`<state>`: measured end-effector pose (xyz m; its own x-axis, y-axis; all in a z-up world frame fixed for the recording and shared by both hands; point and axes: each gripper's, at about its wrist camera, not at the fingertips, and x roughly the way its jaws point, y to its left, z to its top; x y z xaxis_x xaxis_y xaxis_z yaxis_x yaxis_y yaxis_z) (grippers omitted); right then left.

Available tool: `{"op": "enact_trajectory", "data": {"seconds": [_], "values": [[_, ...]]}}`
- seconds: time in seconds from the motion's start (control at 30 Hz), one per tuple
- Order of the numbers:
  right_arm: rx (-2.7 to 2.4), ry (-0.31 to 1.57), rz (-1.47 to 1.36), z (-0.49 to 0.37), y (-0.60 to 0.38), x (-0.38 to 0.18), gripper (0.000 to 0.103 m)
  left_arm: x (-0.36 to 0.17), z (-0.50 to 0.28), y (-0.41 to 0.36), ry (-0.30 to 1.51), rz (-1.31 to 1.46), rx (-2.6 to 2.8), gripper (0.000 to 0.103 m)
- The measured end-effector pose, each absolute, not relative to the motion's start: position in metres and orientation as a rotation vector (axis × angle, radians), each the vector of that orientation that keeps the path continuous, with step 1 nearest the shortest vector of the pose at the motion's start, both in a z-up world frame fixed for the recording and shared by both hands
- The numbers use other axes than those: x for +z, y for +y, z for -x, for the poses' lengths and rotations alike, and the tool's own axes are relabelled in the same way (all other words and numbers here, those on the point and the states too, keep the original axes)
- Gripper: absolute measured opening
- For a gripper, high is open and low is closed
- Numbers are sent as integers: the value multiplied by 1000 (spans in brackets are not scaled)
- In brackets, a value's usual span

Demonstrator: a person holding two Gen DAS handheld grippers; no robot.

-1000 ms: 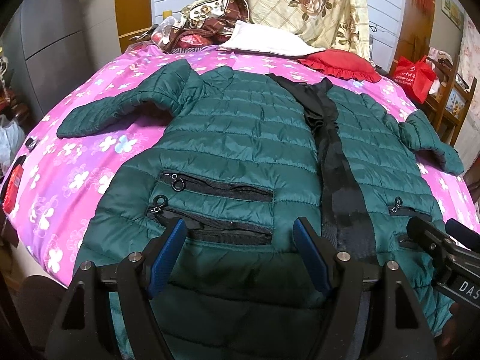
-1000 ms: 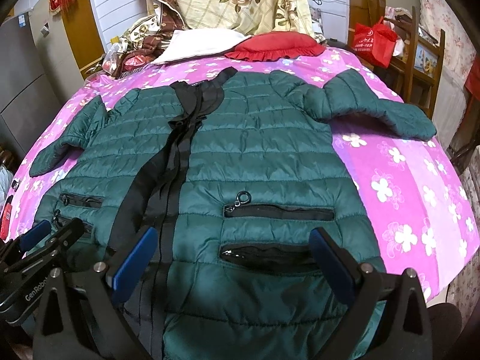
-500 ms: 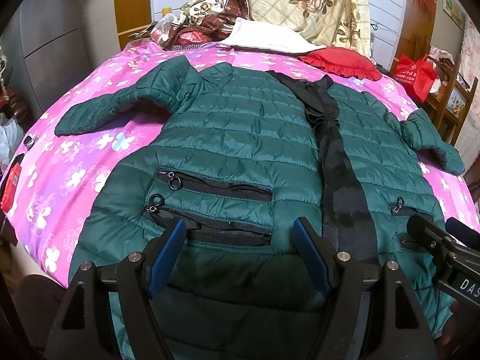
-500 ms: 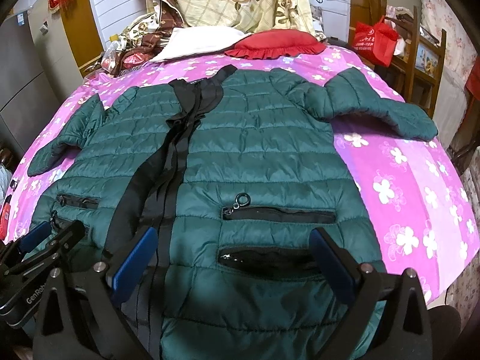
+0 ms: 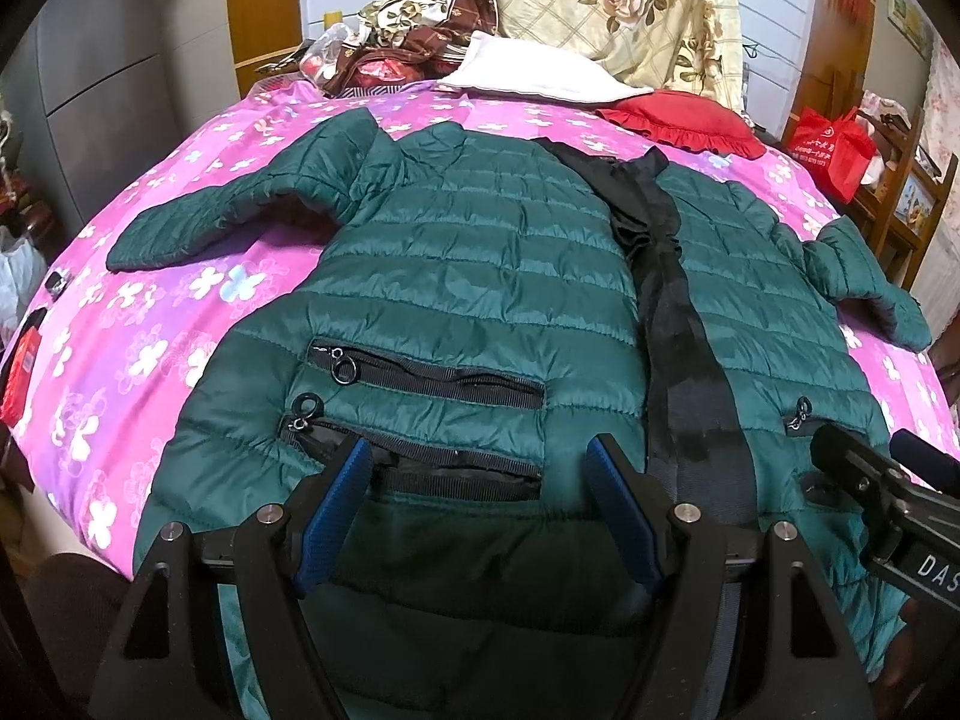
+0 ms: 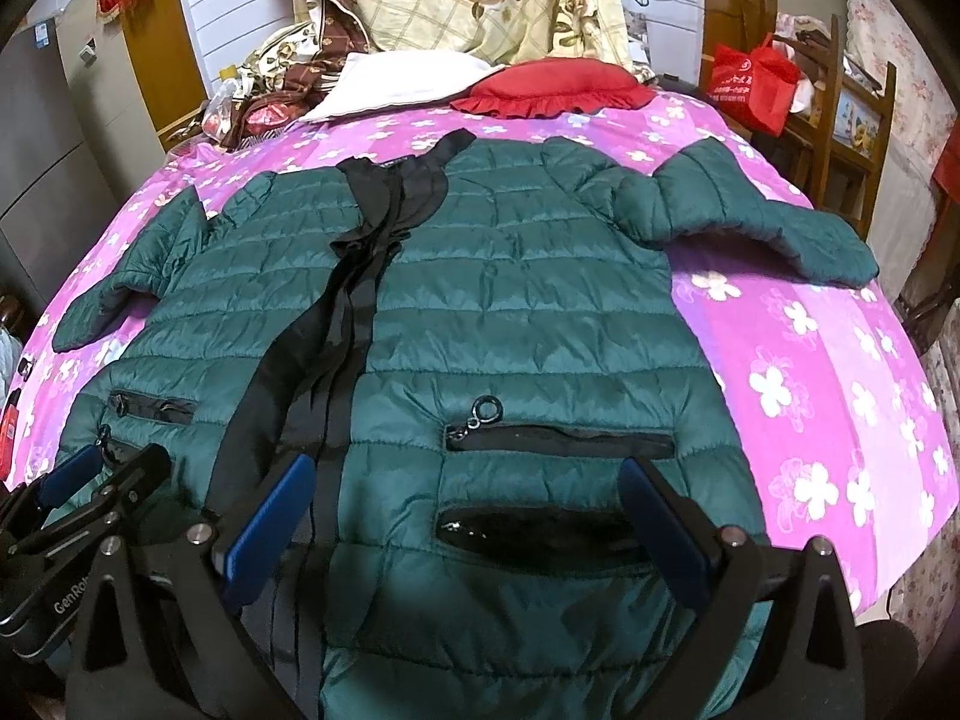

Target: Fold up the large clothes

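I see the green jacket (image 5: 468,276) spread front-up on the pink flowered bedspread (image 5: 150,312), its collar toward 12 o'clock and its hem at 6 o'clock, under my tools. In the left wrist view one sleeve (image 5: 240,210) reaches out to 9 o'clock; in the right wrist view the other sleeve (image 6: 750,216) runs toward 3 o'clock. A black zipper strip (image 5: 678,324) runs down the middle of the coat from collar to hem.

My left gripper (image 5: 480,474) stands with its jaws wide apart above the lower pocket (image 5: 444,468) near the hem, with nothing between its blue pads (image 5: 336,498). Whether the pads touch the fabric I cannot tell. My right gripper (image 6: 468,504) is likewise spread wide, straddling the open pocket (image 6: 534,528) on the other half of the jacket, holding nothing. Each tool shows in the other's view: the right one at 4 o'clock, the left one at 8 o'clock.

At 12 o'clock, beyond the collar, lie a white pillow (image 5: 540,72) and a red cushion (image 6: 552,90), touching each other, with a rose-patterned quilt (image 5: 630,6) behind them. A red bag (image 6: 750,84) sits at 2 o'clock off the bed.
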<state>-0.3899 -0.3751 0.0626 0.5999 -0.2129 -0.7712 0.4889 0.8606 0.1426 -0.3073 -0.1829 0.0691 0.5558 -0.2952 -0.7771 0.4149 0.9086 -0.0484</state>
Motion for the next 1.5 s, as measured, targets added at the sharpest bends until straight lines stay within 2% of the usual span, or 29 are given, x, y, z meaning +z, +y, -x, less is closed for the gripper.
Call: {"op": "enact_trajectory", "data": {"seconds": [0.33,1.5], "values": [[-401,796,-375,383,-375,66,102,70,305,-183,891,-141,-418,48],[-395,845,-357,356,-383,65,102,72,270,-181,896,-124,-383,48]]}}
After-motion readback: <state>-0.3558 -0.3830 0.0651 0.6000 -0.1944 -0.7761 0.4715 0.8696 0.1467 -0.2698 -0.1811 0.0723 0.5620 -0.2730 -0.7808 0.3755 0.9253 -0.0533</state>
